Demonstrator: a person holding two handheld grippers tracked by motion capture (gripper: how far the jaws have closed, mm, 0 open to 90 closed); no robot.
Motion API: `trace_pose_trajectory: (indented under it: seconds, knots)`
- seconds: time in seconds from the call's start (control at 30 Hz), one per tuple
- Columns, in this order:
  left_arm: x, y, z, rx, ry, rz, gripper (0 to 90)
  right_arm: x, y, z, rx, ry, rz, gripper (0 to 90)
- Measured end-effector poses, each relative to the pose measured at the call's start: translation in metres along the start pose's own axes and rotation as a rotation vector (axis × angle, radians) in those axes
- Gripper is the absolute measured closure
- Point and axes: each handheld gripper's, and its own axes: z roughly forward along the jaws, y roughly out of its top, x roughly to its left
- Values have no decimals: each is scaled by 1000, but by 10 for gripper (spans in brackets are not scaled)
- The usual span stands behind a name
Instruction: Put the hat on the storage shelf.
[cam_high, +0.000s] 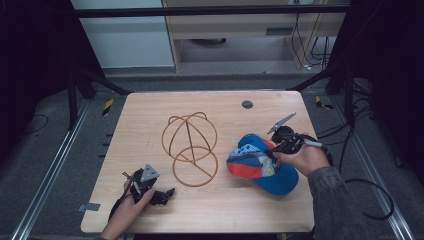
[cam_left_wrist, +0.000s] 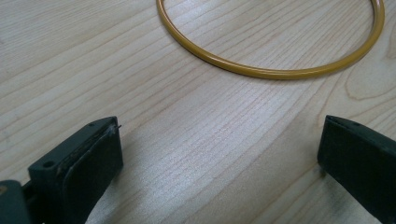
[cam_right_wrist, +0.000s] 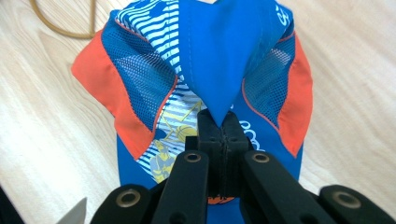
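A blue cap (cam_high: 262, 165) with orange panels, mesh and printed stripes sits at the right of the wooden table. My right gripper (cam_high: 274, 149) is shut on a pinch of the cap's blue crown fabric (cam_right_wrist: 219, 88), which is pulled up into a point between the closed pads (cam_right_wrist: 212, 122). A brown wire frame (cam_high: 190, 147) of crossing hoops lies at the table's middle. My left gripper (cam_high: 167, 192) rests low near the front left edge, jaws wide open with bare wood between them. One hoop of the frame (cam_left_wrist: 275, 72) lies ahead of its fingers (cam_left_wrist: 86, 156).
The table (cam_high: 150, 115) has a small dark round hole (cam_high: 247, 104) near its far edge. Metal rails (cam_high: 50, 165) run along the floor on both sides, and cables (cam_high: 370, 200) trail at the right. Dark frame posts stand at the back corners.
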Motion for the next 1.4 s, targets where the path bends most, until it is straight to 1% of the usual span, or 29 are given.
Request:
trace_pose_trajectory:
  seconds: [0.23,0.27,0.3,0.4,0.43,0.47,0.53,0.57,0.6,0.63,0.67,0.7,0.73,0.83,0.87,0.9,0.97,1.03,1.07,1.17,1.27,1.3,1.4]
  knots:
    - [0,0,0,-3,0,-4,0,5,13,-35,-68,-31,-24,900]
    - [0,0,0,-3,0,-4,0,5,13,-35,-68,-31,-24,900]
    - [0,0,0,-3,1,-4,0,5,15,-45,-90,-38,-29,900]
    - [0,0,0,-3,1,-4,0,5,19,-59,-125,-50,-37,900]
    - [0,0,0,-3,2,-2,0,5,19,-59,-125,-50,-37,900]
    - [0,0,0,-3,2,-2,0,7,22,-67,-142,-52,-42,900]
    - [0,0,0,-3,2,-2,0,8,25,-75,-164,-53,-53,900]
    - [0,0,0,-3,2,-2,0,8,25,-75,-164,-53,-53,900]
    - [0,0,0,-3,2,-2,0,10,28,-81,-175,-58,-58,900]
    - [0,0,0,-3,2,-2,0,10,30,-84,-181,-63,-63,900]
    - [0,0,0,-3,2,-2,0,10,30,-84,-181,-63,-63,900]
    - [0,0,0,-3,2,-3,0,11,31,-87,-190,-65,-65,900]
    - [0,0,0,-3,2,-3,0,12,34,-94,-211,-69,-71,900]
    - [0,0,0,-3,2,-3,0,16,37,-104,-239,-83,-81,900]
    - [0,0,0,-3,2,-3,0,16,37,-104,-239,-83,-81,900]
    - [0,0,0,-3,2,-3,0,19,39,-111,-269,-89,-83,900]
    - [0,0,0,-3,2,-2,0,22,40,-118,-294,-96,-89,900]
    - [0,0,0,-2,2,-3,0,23,41,-121,-300,-98,-91,900]
    - [0,0,0,-2,2,-3,0,25,43,-127,-313,-104,-97,900]
    - [0,0,0,-2,2,-3,0,28,47,-133,-327,-113,-109,900]
    - [0,0,0,-2,2,-3,0,30,48,-135,-333,-118,-110,900]
    - [0,0,0,-2,2,-3,0,32,49,-135,-345,-116,-110,900]
    - [0,0,0,-2,2,-3,0,34,51,-136,-358,-125,-109,900]
